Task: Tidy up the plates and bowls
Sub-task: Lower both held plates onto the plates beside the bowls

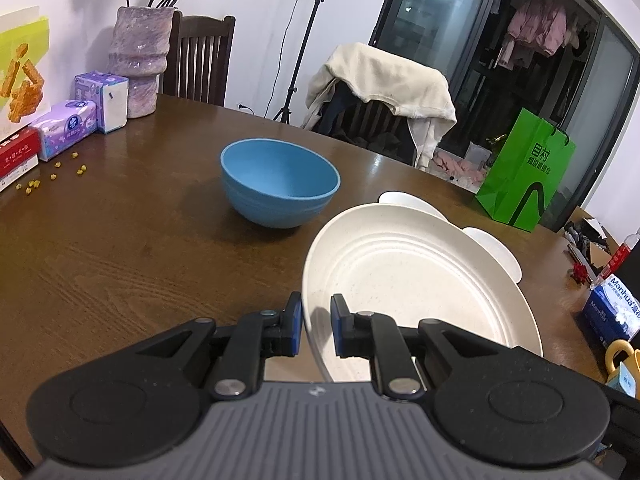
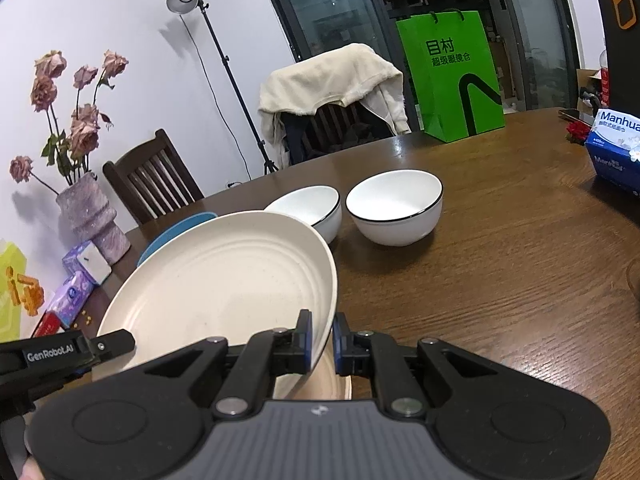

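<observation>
Cream and faintly speckled, the plate [image 1: 416,280] is held tilted above the dark wooden desk [image 1: 120,248], gripped from two sides. The left tool [image 1: 316,326] has its blue-padded fingers closed on the plate's near rim, one pad on the upper face and one beneath; the right tool [image 2: 322,338] is clamped on the rim in the same way, and below it the edge of another cream plate [image 2: 332,380] shows on the desk. The blue bowl [image 1: 280,182] stands upright towards the middle of the desk, just beyond the plate. Two white bowls with dark rims, the nearer white bowl [image 2: 312,208] and the farther white bowl [image 2: 396,206], sit side by side behind the plate, close together. A green paper bag [image 2: 452,76] stands at the desk's far edge, tissue packs [image 1: 68,128] and a vase [image 1: 138,60] along its left edge.
</observation>
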{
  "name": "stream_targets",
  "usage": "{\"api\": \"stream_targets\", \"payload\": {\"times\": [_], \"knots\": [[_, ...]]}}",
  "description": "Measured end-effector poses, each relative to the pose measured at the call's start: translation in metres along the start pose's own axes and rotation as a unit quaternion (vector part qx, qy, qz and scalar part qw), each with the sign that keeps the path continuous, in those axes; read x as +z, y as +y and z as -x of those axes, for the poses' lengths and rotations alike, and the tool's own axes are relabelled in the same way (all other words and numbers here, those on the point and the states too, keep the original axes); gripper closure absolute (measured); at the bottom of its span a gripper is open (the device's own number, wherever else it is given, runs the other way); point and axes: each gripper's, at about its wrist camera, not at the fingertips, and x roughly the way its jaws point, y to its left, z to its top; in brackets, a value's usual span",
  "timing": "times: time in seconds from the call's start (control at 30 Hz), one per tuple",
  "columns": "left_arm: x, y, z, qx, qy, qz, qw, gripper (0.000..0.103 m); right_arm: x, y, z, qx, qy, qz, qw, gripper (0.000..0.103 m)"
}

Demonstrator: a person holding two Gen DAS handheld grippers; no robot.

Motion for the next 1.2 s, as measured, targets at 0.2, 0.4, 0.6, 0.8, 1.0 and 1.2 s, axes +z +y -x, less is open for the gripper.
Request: {"api": "stream_targets", "payload": {"times": [0.2,0.4,0.6,0.8,1.0,1.2], "knots": [[-0.006,0.005,0.0,0.002,0.004,-0.001,1.0,0.088,-0.005,0.002,-0.002,0.001,0.008,0.006,1.0,0.093],[-0.01,0.01,-0.001,0.003,0.01,0.001,0.9999,0.088,-0.01,0.004,-0.003,0.001,0.015,0.013,1.0,0.093],[-0.015,0.015,-0.003,0.007,0.019,0.002,0.9998,0.088,-0.015,0.005,-0.005,0.002,0.024,0.019,1.0,0.092],[-0.02,0.017,-0.008,0.01,0.029,0.001,0.9995,0.088,-0.02,0.006,-0.01,-0.001,0.034,0.023,0.999,0.092],[-0.027,0.019,-0.014,0.014,0.04,-0.005,0.9991,0.088,-0.026,0.006,-0.015,-0.006,0.042,0.027,0.999,0.092],[-0.034,0.022,-0.02,0.017,0.049,-0.007,0.9986,0.088,-0.031,0.007,-0.017,-0.011,0.044,0.038,0.998,0.092]]}}
